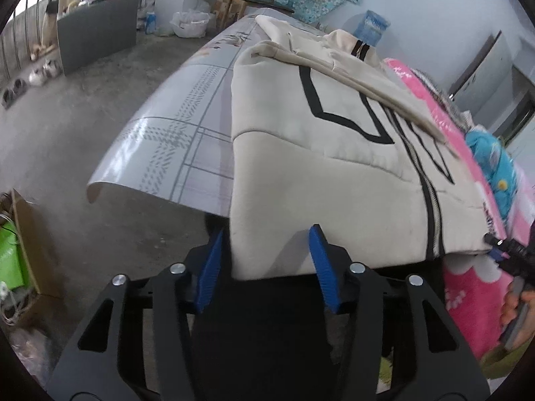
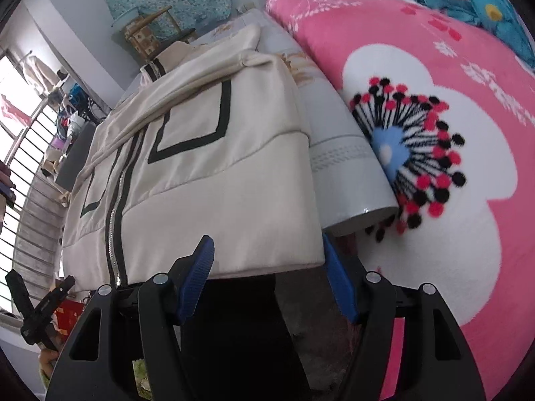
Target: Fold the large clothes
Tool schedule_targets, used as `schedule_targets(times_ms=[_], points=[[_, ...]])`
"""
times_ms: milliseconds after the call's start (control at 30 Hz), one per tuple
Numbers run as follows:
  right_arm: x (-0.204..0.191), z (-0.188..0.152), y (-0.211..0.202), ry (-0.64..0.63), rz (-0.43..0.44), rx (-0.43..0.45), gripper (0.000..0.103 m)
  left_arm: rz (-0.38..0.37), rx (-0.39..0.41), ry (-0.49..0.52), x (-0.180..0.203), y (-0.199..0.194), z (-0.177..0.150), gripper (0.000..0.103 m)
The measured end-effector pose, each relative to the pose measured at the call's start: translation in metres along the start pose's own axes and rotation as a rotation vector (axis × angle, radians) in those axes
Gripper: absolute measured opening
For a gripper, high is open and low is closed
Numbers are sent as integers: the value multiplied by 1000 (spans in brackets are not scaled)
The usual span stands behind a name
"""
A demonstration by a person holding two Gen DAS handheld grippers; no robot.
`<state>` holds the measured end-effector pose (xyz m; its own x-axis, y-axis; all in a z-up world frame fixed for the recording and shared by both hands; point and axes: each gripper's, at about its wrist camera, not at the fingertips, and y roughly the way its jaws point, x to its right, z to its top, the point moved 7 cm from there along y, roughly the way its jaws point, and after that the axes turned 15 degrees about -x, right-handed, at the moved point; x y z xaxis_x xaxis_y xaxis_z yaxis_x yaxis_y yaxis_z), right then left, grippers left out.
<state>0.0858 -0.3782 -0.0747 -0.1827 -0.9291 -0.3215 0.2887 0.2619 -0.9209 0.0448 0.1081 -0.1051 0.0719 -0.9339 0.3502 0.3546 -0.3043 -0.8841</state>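
A cream zip-up jacket [image 1: 321, 153] with black line trim lies flat on a table, sleeves folded across its front; its hem hangs a little over the near edge. It also shows in the right wrist view [image 2: 214, 167]. My left gripper [image 1: 265, 254] is open, its blue pads either side of the hem's left corner. My right gripper [image 2: 267, 257] is open, its pads either side of the hem's right corner. The right gripper also shows at the far right of the left wrist view [image 1: 501, 250].
The table has a glossy grey patterned cover [image 1: 174, 140] that curls at its near corner. A pink flowered blanket [image 2: 434, 133] and a blue plush item [image 2: 474, 3] lie to the right. Concrete floor, a cardboard box [image 1: 26, 234] and a grey board [image 1: 97, 36] are to the left.
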Motion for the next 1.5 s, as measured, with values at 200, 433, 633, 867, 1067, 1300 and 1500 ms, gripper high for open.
schedule_targets(times_ms=[200,433,633,867,1067,1300,1500], points=[[10,3,7,56,46,-3,45,-3,10,7,5,0,-1,33],[16,-3,0,81,77,10,6,77,34,71,11,-15,-3,6],[3,-7,-18,25,62,57,5,174,91,163,26,-34,-8,5],[-3,-22,-47,-22,62,74,5,174,64,194,25,-59,-29,5],[7,-43,-47,-10,60,43,5,151,33,191,22,-71,-45,5],[-29,9,-81,-101,93,201,5,131,174,246,47,-102,21,5],[-43,72,-78,-91,130,281,5,156,203,194,45,-83,91,5]])
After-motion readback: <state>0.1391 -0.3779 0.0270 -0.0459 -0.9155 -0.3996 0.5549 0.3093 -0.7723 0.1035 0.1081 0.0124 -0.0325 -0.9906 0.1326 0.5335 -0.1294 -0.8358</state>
